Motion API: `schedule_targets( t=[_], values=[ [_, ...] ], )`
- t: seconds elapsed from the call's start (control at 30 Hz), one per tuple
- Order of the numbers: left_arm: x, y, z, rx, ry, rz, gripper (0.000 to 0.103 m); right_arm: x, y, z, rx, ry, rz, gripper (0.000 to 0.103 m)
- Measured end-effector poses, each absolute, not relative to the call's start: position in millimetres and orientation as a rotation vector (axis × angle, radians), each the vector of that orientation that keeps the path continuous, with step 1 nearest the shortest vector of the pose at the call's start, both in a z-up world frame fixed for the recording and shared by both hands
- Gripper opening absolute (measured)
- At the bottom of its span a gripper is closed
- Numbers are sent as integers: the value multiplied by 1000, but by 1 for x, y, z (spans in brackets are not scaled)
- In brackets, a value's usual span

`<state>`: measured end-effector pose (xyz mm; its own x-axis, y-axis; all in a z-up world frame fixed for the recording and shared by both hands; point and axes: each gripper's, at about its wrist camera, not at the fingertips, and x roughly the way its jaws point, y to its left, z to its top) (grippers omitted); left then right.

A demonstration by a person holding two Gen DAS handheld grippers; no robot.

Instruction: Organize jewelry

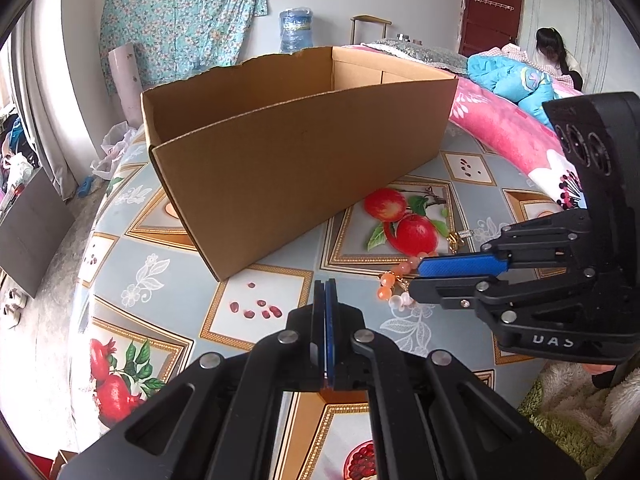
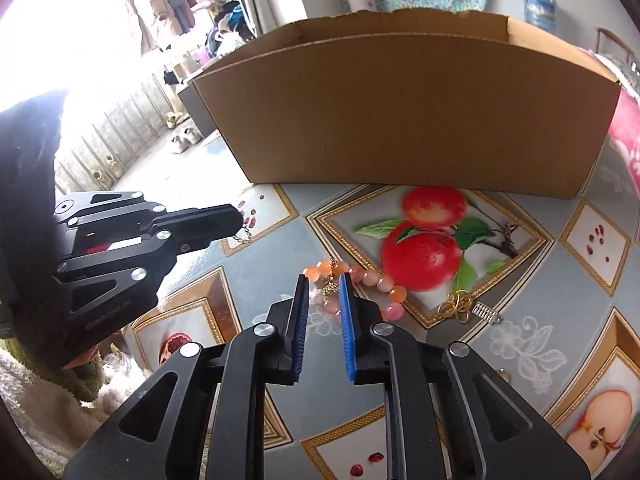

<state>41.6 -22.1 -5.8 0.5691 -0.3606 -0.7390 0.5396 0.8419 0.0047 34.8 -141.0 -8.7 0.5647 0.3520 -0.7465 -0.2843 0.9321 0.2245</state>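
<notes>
My right gripper point(image 2: 324, 280) stands slightly parted, its tips straddling the orange bead bracelet point(image 2: 360, 280) on the table point(image 2: 520, 280), apparently not pressing it. My left gripper point(image 1: 325, 286) is clenched empty. Cardboard box point(image 2: 400, 112) stands beyond.

Left gripper point(image 1: 325, 286) fingers pressed together near the cardboard box point(image 1: 296, 152); bead bracelet point(image 1: 394, 284) beside.

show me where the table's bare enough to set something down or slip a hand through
Free: the tablecloth left of the cardboard box, and the patch right of the gold rings. Crowded: in front of the box, where the bead bracelet, gold rings and silver clasp lie, with the right tongs straddling the beads and the left tongs nearby.
</notes>
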Motion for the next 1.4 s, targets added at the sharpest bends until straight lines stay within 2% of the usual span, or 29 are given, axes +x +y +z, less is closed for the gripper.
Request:
schedule_targets(
  t=[0.3, 0.47, 0.63, 1.03, 1.13, 1.3, 1.4],
  values=[
    [45, -16, -10, 221, 813, -545, 0, 47, -134, -15, 132, 981, 355, 16],
    [47, -13, -12, 210, 815, -544, 0, 47, -128, -14, 120, 1001, 352, 8],
    [48, -9, -13, 206, 818, -540, 0, 52, -133, -17, 194, 1011, 364, 7],
    [50, -3, -15, 198, 818, -535, 0, 56, -137, -15, 253, 1018, 368, 15],
    [50, -2, -16, 197, 818, -533, 0, 57, -142, -15, 292, 1016, 370, 20],
    [50, 0, -16, 194, 818, -531, 0, 59, -146, -15, 299, 1006, 361, 19],
    [50, 0, -16, 194, 818, -532, 0, 60, -147, -16, 305, 1007, 359, 15]
  ],
)
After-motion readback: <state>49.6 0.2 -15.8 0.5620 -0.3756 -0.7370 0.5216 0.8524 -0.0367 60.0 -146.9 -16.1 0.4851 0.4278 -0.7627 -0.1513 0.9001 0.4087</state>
